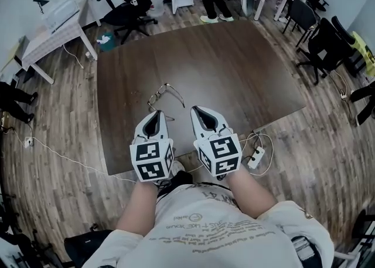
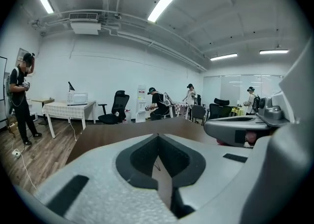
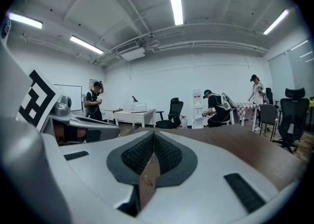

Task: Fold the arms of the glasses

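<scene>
A pair of thin wire-framed glasses (image 1: pixel 159 93) lies on the dark brown table (image 1: pixel 234 73), near its front left part, with both arms spread open. My left gripper (image 1: pixel 157 114) hovers just short of the glasses, its tip close to the nearer arm; its jaws are shut and hold nothing. To its right, my right gripper (image 1: pixel 198 110) is also shut and holds nothing, a little way from the glasses. In the left gripper view the left gripper (image 2: pixel 158 136) has its tips together, and so does the right gripper (image 3: pixel 154 132) in its own view.
The table's front edge (image 1: pixel 176 158) runs just under my grippers. A power strip (image 1: pixel 256 156) and cables lie on the wooden floor at the right. Office chairs (image 1: pixel 319 44) stand right of the table, another chair (image 1: pixel 133 3) and a white table (image 1: pixel 55 26) behind it. People sit at the back.
</scene>
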Available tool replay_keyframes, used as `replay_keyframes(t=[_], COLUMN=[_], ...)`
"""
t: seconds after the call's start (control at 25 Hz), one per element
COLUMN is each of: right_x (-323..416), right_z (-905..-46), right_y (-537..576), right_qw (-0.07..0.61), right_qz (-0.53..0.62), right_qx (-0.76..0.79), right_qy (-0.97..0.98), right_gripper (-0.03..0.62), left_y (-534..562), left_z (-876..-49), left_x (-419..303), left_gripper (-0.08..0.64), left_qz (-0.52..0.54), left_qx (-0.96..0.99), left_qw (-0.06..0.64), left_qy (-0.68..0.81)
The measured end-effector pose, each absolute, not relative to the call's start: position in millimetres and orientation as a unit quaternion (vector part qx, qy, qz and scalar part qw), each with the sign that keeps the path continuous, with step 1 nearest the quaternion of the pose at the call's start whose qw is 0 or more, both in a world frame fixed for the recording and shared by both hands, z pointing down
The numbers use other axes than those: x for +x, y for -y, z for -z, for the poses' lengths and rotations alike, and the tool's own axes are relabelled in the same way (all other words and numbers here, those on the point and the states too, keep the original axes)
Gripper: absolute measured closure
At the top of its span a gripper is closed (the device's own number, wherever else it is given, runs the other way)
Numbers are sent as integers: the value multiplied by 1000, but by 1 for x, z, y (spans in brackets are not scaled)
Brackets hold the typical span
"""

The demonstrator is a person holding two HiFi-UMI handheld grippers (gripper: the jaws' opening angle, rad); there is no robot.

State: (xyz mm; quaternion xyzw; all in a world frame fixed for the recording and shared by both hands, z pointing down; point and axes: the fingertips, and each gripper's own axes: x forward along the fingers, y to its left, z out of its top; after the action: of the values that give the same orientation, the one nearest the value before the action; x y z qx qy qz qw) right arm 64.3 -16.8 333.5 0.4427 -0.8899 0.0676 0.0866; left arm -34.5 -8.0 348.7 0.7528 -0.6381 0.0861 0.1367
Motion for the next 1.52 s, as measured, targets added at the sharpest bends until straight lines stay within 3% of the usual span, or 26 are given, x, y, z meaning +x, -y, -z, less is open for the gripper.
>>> replay_keyframes(t=[0.56,0.8,0.96,1.24,1.52], right_x=[-21,-22,-16,-4,8], right_z=[-398,-442,-477,-542,-585], right_y=[142,168,182,205,211], right_qw=[187,226,257,353,402], right_qz=[-89,-146,-180,-156,-175], right_qx=[435,426,411,400,384], right_qy=[876,864,856,831,812], right_gripper=[576,574,499,499,498], left_y=[129,152,167,190,195], left_z=[-409,-451,-473,-505,-556], left_x=[-111,-115,-116,-122,-132], left_gripper=[546,546,546,546,546], left_qz=[-128,-175,-201,-235,-281], left_qx=[780,781,779,776,758], left_qw=[177,206,216,233,280], left_qy=[586,563,553,537,518])
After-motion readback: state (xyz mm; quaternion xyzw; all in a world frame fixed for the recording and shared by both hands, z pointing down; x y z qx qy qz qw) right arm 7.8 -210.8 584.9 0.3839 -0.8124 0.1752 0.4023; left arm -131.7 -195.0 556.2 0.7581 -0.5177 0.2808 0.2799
